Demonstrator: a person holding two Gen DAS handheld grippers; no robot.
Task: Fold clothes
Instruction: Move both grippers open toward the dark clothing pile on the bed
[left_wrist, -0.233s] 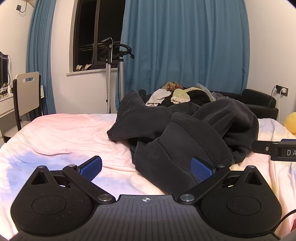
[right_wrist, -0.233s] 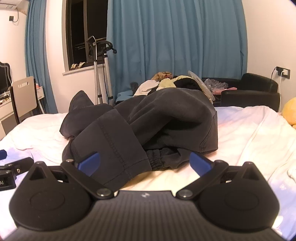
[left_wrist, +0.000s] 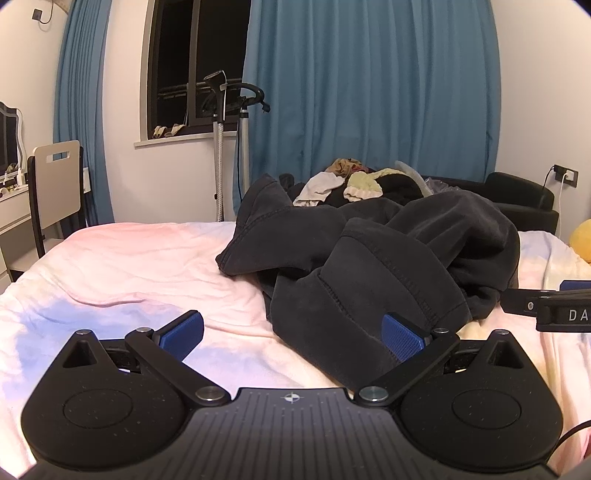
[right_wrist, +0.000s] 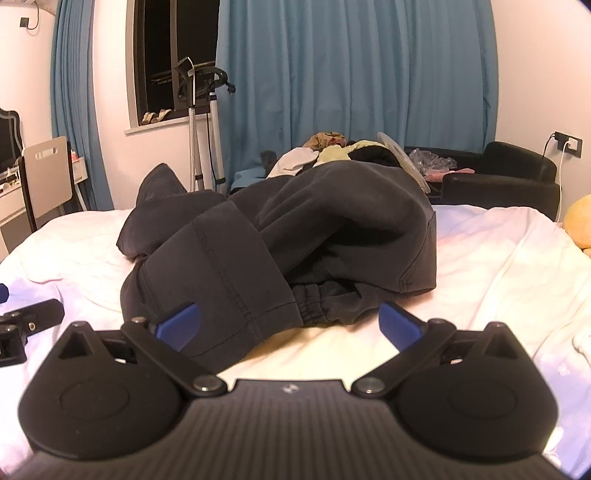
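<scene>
A crumpled dark grey pair of trousers lies heaped on the pastel bed sheet. My left gripper is open just in front of the heap's near left edge, and its right pad overlaps the cloth. In the right wrist view the same trousers show an elastic waistband at the front. My right gripper is open before that edge, with a fold of cloth lying between its blue pads. Each gripper appears at the side of the other's view.
A pile of other clothes lies behind the trousers. A black armchair stands at the back right and a garment steamer by the window. A chair and desk are at the left. A yellow soft toy sits at the far right.
</scene>
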